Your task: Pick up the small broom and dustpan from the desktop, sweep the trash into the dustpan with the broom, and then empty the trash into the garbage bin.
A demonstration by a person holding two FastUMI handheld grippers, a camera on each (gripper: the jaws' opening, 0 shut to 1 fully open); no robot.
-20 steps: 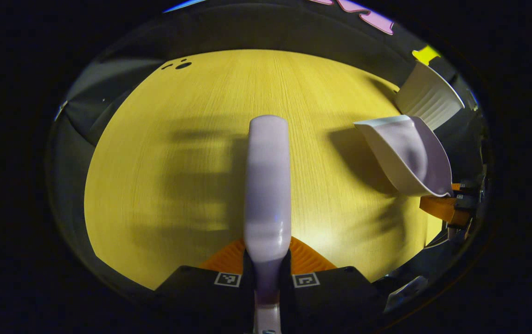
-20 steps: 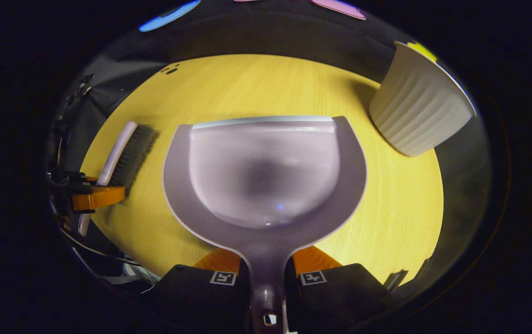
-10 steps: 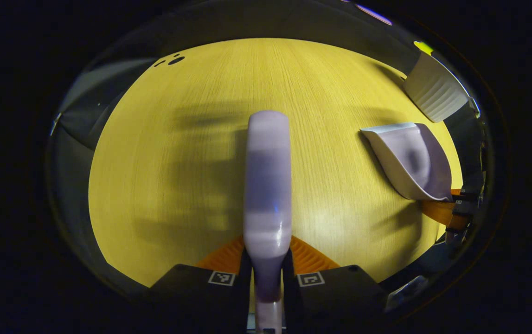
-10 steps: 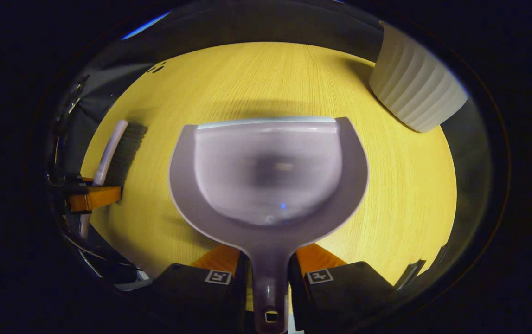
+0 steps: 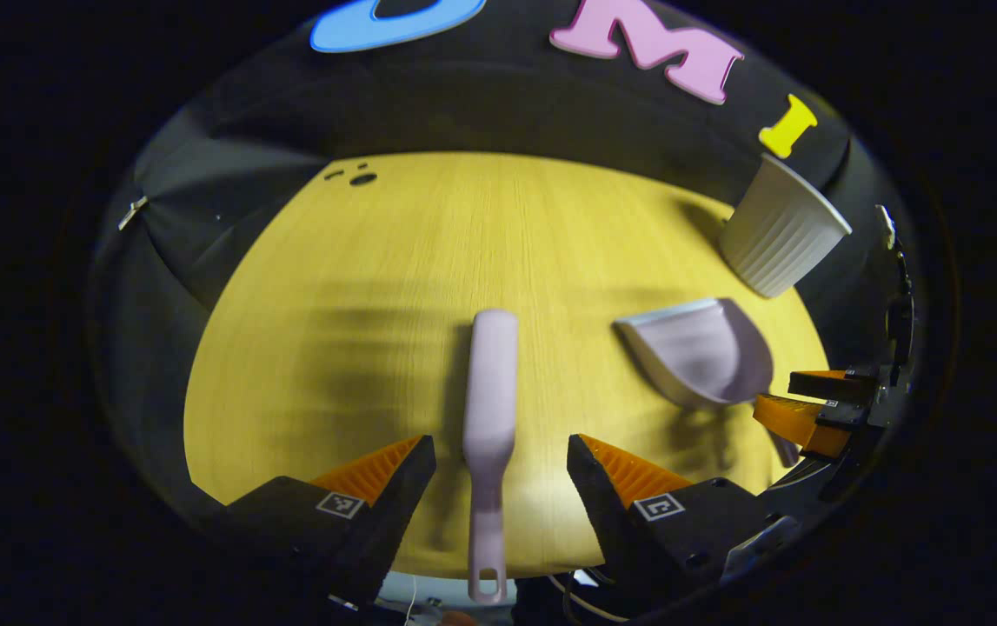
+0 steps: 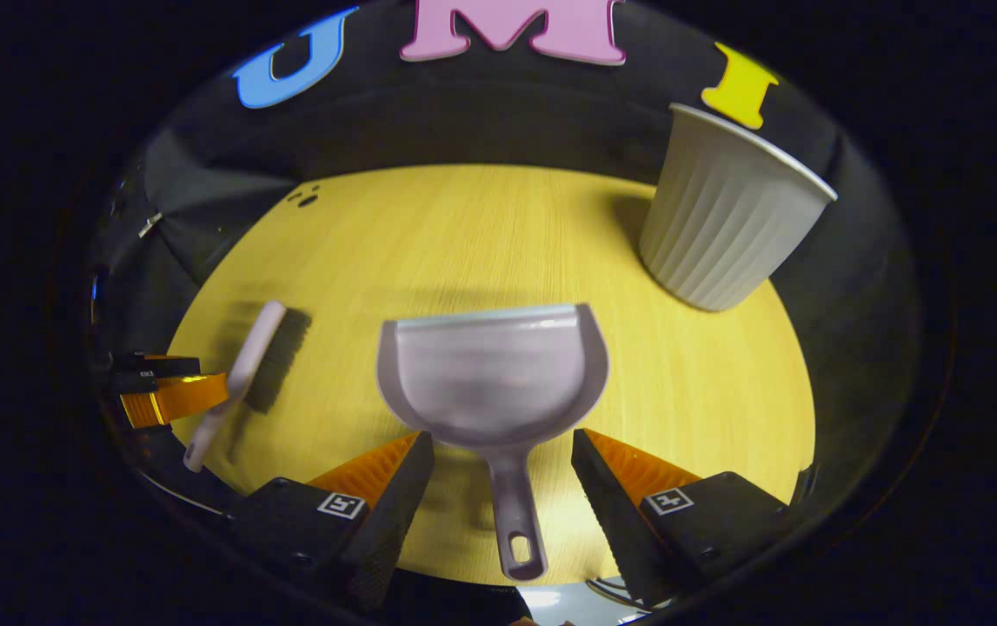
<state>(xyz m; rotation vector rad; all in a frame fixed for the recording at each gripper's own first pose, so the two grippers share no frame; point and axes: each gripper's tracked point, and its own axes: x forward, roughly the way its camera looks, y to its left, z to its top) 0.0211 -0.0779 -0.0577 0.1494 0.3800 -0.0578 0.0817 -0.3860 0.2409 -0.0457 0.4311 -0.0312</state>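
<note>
Left gripper view: left gripper [image 5: 498, 465] spread around the broom [image 5: 490, 409]; right gripper [image 6: 502, 461] spread around the dustpan [image 6: 493, 382] on the table [image 6: 724, 409].

From my station I see a yellow wood-grain tabletop [image 5: 428, 261] with its fine grain running away from the camera toward the far edge, and the same pale yellow surface [image 6: 481, 235] sits under the right gripper view. Behind the tabletop hangs the booth's black cloth wall [image 5: 481, 104], folded and creased at the left, and near the tabletop's far left corner I can make out a few small dark oval marks [image 5: 361, 176] whose nature I cannot tell. Light falls from above, bright near the close edge, with soft blurred shadow bands [image 5: 359, 348] across the wood.
</note>
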